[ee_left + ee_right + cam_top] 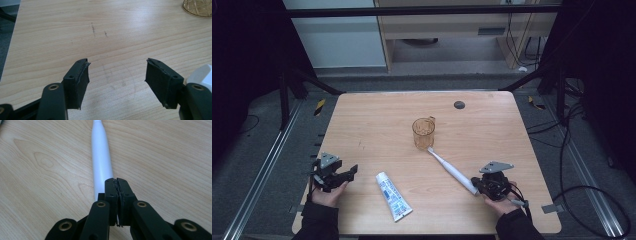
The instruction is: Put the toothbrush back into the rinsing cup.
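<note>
left hand-held gripper [353, 170] — released, jaws wide over bare bench [377, 120] | right hand-held gripper [475, 181] — clenched, jaws pressed together above the near end of the white toothbrush [451, 170] | brush head touching amber cup [423, 132] | toothpaste tube [393, 196] between the grippers

The left gripper [353, 170], held low in the left hand [328, 194] with its jaws spread wide apart, points right across the table, while the right gripper [475, 183], in the right hand [498, 202], has its jaws pressed together.
</note>
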Motion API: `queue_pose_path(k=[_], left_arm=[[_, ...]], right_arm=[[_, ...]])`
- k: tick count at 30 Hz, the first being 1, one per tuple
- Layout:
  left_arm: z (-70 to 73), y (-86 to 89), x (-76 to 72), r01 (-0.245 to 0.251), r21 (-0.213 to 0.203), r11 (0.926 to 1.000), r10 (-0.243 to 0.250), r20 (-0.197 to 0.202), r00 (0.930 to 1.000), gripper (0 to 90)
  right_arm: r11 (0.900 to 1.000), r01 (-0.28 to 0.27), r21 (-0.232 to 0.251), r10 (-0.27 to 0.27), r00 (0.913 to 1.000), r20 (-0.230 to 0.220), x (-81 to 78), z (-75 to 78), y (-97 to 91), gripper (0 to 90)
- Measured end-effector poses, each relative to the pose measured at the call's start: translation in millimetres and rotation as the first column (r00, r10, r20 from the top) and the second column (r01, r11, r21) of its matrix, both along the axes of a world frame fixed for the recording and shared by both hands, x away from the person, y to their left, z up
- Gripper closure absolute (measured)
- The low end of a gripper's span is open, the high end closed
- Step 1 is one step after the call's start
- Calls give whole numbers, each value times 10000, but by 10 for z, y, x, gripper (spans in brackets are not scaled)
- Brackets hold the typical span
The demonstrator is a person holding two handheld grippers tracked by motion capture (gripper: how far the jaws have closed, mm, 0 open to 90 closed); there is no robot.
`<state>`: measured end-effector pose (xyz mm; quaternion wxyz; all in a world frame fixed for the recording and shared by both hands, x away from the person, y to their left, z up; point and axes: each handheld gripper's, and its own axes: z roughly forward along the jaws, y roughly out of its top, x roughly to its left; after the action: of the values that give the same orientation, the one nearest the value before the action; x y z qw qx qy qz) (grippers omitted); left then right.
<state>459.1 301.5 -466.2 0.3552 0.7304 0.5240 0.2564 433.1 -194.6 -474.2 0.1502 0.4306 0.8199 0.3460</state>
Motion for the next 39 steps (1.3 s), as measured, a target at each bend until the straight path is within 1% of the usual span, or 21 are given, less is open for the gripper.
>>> queue_pose_path(k=[6,7,8,9,10,12,14,17,20,21,22,24,28,30,31,32,39], left_arm=[[-1,-1,1,-8,-36,10000,8,14,10000,342],[-1,0,2,-10,-40,10000,10,14,10000,342],[-1,1,3,-3,-60,10000,3,14,10000,343],[0,3,4,11,-32,10000,-11,7,10000,343],[-1,1,5,-3,-56,10000,3,16,10000,342],[-2,1,6,3,-49,10000,-3,21,10000,342],[-1,1,8,23,26,10000,-23,6,10000,342],[0,-5,9,34,122,9999,-34,29,10000,342],[-2,-8,12,38,139,9999,-38,26,10000,341],[-3,-8,13,35,144,9999,-35,21,10000,341],[-4,-8,15,33,137,9999,-34,20,10000,341],[-5,-6,18,35,148,9999,-35,1,10000,341],[-5,-4,17,49,153,9999,-48,-10,10000,340],[-4,-4,16,56,162,9999,-56,2,10000,340],[-5,-5,18,54,171,9998,-54,-4,10000,339],[-6,-5,19,55,176,9998,-55,-8,10000,339],[-6,-4,20,60,192,9998,-60,-11,10000,338]], right_arm=[[10000,10,-30,-10,10000,28,5,12,-5,871],[10000,21,8,-21,10000,85,10,22,-16,869],[9998,166,86,-168,9997,175,19,58,-49,859],[9998,166,86,-168,9997,175,19,58,-49,859],[9998,194,95,-197,9994,277,26,71,-62,856],[9993,337,171,-344,9984,444,37,127,-100,835],[9991,364,197,-375,9973,629,50,178,-130,815],[9983,506,285,-526,9956,771,81,259,-173,785],[9966,622,539,-664,9946,800,122,346,-216,744],[9956,687,637,-742,9933,884,149,407,-230,720],[9956,687,637,-742,9933,884,149,407,-230,720],[9945,688,784,-760,9928,930,171,472,-233,702],[9934,643,954,-743,9916,1060,213,595,-217,662],[9933,596,987,-715,9900,1216,240,653,-195,648],[9934,551,1006,-670,9906,1192,263,692,-176,640],[9940,501,975,-619,9905,1228,285,722,-158,634],[9969,233,747,-316,9932,1121,415,878,-15,608]])
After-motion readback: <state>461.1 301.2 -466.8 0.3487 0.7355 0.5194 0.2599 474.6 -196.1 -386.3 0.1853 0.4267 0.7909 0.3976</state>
